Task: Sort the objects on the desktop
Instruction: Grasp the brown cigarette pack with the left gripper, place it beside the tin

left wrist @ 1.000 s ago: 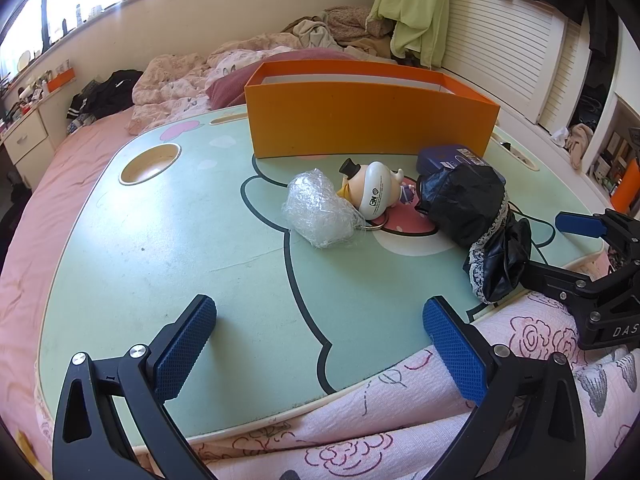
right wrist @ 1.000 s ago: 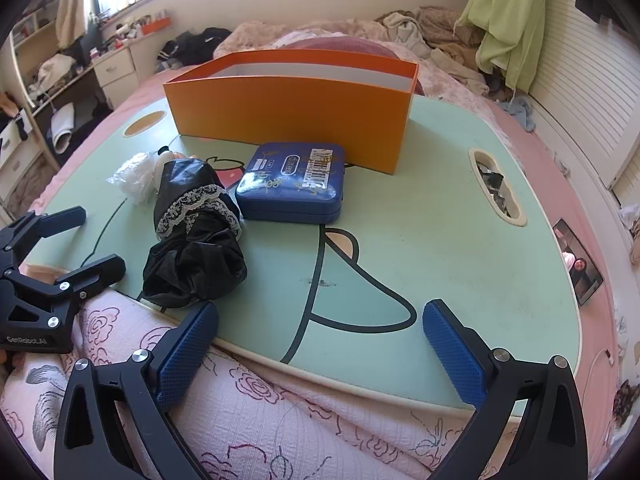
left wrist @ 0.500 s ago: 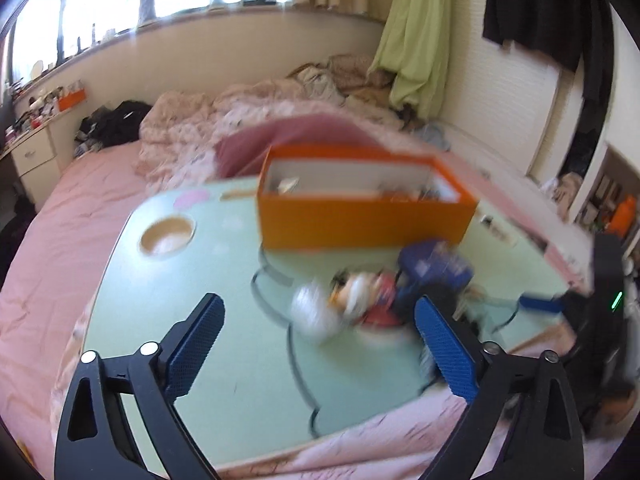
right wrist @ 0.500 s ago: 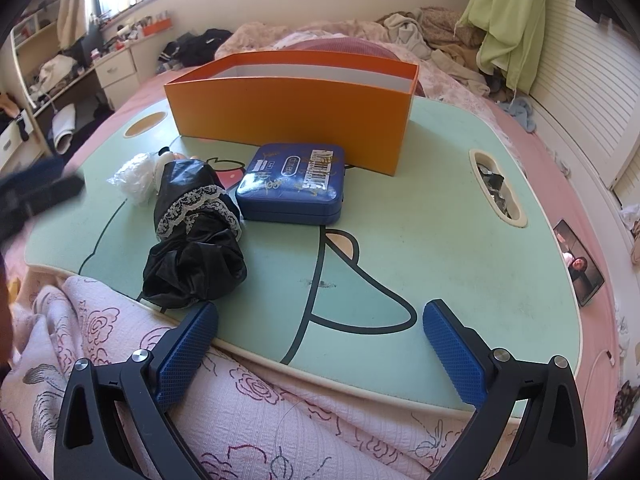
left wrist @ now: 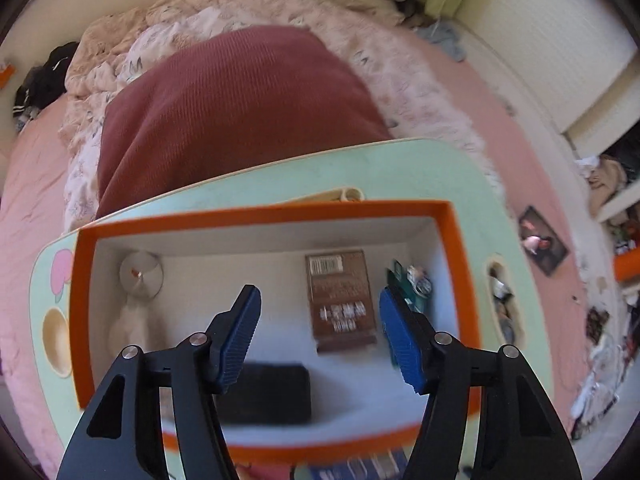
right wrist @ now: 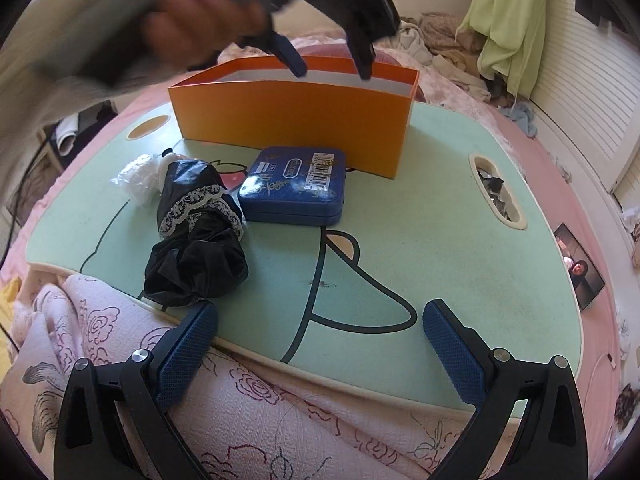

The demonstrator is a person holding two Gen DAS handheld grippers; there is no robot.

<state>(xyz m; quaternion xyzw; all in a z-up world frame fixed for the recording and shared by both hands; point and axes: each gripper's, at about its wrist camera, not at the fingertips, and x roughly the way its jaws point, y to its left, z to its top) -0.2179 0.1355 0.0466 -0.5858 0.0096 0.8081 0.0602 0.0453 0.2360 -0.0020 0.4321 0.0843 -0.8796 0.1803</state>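
Note:
My left gripper [left wrist: 320, 336] is open and empty, held high over the orange box [left wrist: 76, 280], looking down into it. Inside lie a brown booklet [left wrist: 340, 300], a black flat thing [left wrist: 272, 394], a white round thing [left wrist: 141, 275] and a green item [left wrist: 416, 286]. In the right wrist view the left gripper [right wrist: 332, 68] hovers above the orange box [right wrist: 296, 120]. My right gripper [right wrist: 320, 344] is open and empty at the table's near edge. A blue tin [right wrist: 294, 186], a black lace cloth [right wrist: 198, 240] and a clear plastic wrap [right wrist: 138, 178] lie on the green table [right wrist: 440, 240].
A dark red pillow [left wrist: 232, 112] and crumpled bedding lie behind the table. A slot with clutter [right wrist: 496, 192] is in the table's right side. A pink floral quilt [right wrist: 280, 420] covers the near side. A small white toy is mostly hidden behind the black cloth.
My left gripper has risen from the table's near edge and swung forward over the orange box, now looking down into it. My right gripper has not moved.

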